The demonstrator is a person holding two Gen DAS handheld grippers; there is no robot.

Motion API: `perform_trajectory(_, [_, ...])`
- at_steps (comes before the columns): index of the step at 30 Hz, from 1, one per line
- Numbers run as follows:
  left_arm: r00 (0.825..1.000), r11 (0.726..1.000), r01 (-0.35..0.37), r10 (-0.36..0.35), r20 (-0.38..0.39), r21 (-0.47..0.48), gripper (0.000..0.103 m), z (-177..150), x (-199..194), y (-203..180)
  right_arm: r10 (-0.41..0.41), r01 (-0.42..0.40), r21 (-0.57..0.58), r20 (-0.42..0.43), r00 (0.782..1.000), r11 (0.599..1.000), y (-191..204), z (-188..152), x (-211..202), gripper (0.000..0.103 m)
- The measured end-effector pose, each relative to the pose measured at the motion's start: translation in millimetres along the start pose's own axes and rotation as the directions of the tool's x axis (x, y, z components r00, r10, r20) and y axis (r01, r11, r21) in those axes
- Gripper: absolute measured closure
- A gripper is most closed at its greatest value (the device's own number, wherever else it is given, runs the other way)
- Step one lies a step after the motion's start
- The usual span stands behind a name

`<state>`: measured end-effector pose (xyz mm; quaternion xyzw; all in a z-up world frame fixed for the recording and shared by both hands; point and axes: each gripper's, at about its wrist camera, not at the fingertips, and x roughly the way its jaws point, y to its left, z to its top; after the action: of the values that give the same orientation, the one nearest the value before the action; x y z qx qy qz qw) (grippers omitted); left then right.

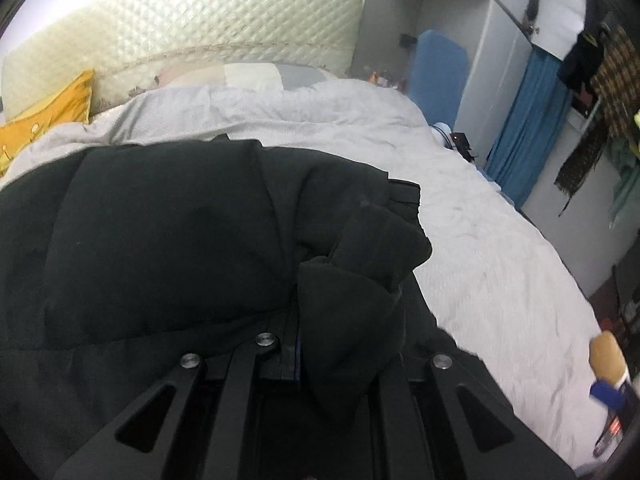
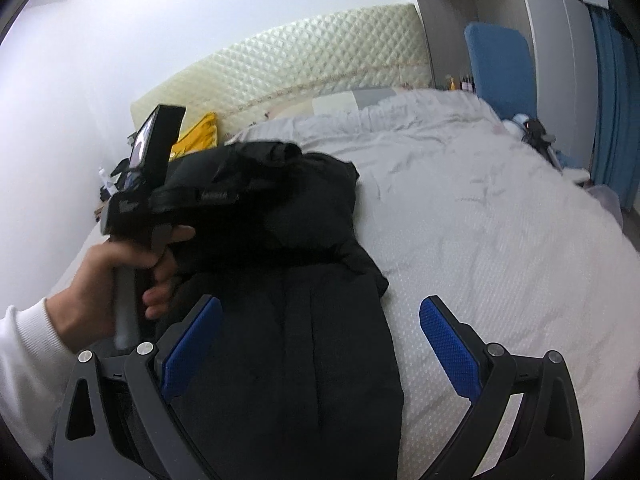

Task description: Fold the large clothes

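A large black padded coat (image 2: 288, 320) lies on a bed with a pale grey cover (image 2: 500, 220); it also fills the left wrist view (image 1: 160, 232). My left gripper (image 1: 316, 344) is shut on a bunched fold of the coat (image 1: 360, 264); its fingertips are hidden by the cloth. In the right wrist view a bare hand holds the left gripper (image 2: 224, 200) over the coat's far part. My right gripper (image 2: 320, 344) is open, its blue pads (image 2: 448, 344) spread above the coat's near part, holding nothing.
A quilted cream headboard (image 2: 304, 68) and a yellow pillow (image 1: 52, 112) are at the bed's far end. A blue chair (image 2: 504, 64), blue curtain (image 1: 524, 128) and hanging clothes (image 1: 600, 92) stand to the right. A brown toy (image 1: 608, 356) sits at the bed's near right edge.
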<state>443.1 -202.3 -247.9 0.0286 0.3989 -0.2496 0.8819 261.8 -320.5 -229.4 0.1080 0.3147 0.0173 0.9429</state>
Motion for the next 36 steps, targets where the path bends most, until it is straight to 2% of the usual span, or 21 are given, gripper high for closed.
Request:
perform_trajectory(2, [1.0, 1.0, -0.006, 0.006, 0.028, 0.029, 0.091, -6.4, -18.7, 1.5, 0.002, -0.002, -0.012, 0.02, 1.0, 1.0, 7.2, 3.2, -4.0, 0.003])
perform_trajectory(4, [0.999, 1.0, 0.002, -0.003, 0.034, 0.016, 0.088, -11.9, -35.2, 5.3, 0.004, -0.003, -0.03, 0.039, 0.999, 1.0, 16.1, 6.4, -7.7, 0.003])
perform_trajectory(6, [0.999, 1.0, 0.002, -0.002, 0.039, 0.0, 0.079, -15.3, -51.8, 10.5, 0.006, -0.004, -0.054, 0.051, 0.999, 0.999, 25.7, 11.4, -8.1, 0.003])
perform_trajectory(7, [0.999, 1.0, -0.006, 0.006, 0.054, 0.0, 0.061, -17.5, -61.6, 13.6, 0.007, -0.003, -0.066, 0.057, 0.998, 0.998, 30.9, 13.2, -8.6, 0.003])
perform_trajectory(8, [0.998, 1.0, -0.009, 0.008, 0.064, 0.006, 0.032, -18.2, -69.2, 15.1, 0.008, -0.002, -0.08, 0.065, 0.998, 0.997, 35.7, 15.6, -8.6, 0.003])
perform_trajectory(10, [0.997, 1.0, -0.006, 0.004, 0.082, 0.026, 0.0, -21.0, -86.3, 21.2, 0.002, 0.006, -0.108, 0.074, 0.997, 0.994, 45.1, 20.4, -6.4, 0.003])
perform_trajectory(13, [0.993, 0.999, -0.025, 0.02, 0.119, 0.035, 0.0, -22.3, -114.0, 37.8, 0.007, 0.005, -0.13, 0.09, 0.996, 0.992, 57.8, 27.8, -1.4, 0.003])
perform_trajectory(17, [0.986, 0.999, -0.043, 0.047, 0.157, -0.025, 0.0, -22.6, -143.7, 82.5, 0.024, -0.003, -0.157, 0.132, 0.991, 0.988, 79.0, 42.6, 12.9, 0.003])
perform_trajectory(20, [0.977, 0.99, -0.129, 0.138, 0.161, -0.063, 0.0, -21.7, -156.0, 119.7, 0.035, -0.008, -0.189, 0.14, 0.989, 0.982, 92.8, 53.3, 37.9, 0.005])
perform_trajectory(21, [0.973, 0.985, -0.155, 0.165, 0.16, -0.069, 0.0, -21.5, -158.3, 129.5, 0.038, -0.01, -0.198, 0.14, 0.989, 0.98, 97.1, 54.6, 47.5, 0.007])
perform_trajectory(23, [0.962, 0.974, -0.209, 0.22, 0.163, -0.082, 0.0, -23.6, -161.3, 149.5, 0.041, -0.012, -0.213, 0.13, 0.991, 0.977, 107.5, 59.6, 77.7, 0.023])
perform_trajectory(26, [0.949, 0.961, -0.26, 0.273, 0.159, -0.097, 0.0, -27.9, -153.3, 179.9, 0.023, -0.002, -0.208, 0.098, 0.995, 0.978, 114.1, 68.2, 125.1, 0.038])
perform_trajectory(29, [0.939, 0.946, -0.298, 0.315, 0.137, -0.13, 0.0, -27.4, -132.7, 212.9, -0.016, 0.025, -0.19, 0.049, 0.999, 0.981, 113.3, 76.1, 173.0, 0.044])
perform_trajectory(33, [0.941, 0.938, -0.312, 0.327, 0.088, -0.149, 0.0, -27.0, -87.0, 243.0, -0.012, 0.022, -0.206, 0.049, 0.999, 0.978, 110.8, 82.1, 212.5, 0.044])
perform_trajectory(36, [0.941, 0.935, -0.309, 0.327, 0.085, -0.171, 0.0, -22.5, -66.6, 258.2, -0.002, 0.014, -0.225, 0.053, 0.999, 0.974, 114.9, 91.5, 235.0, 0.044])
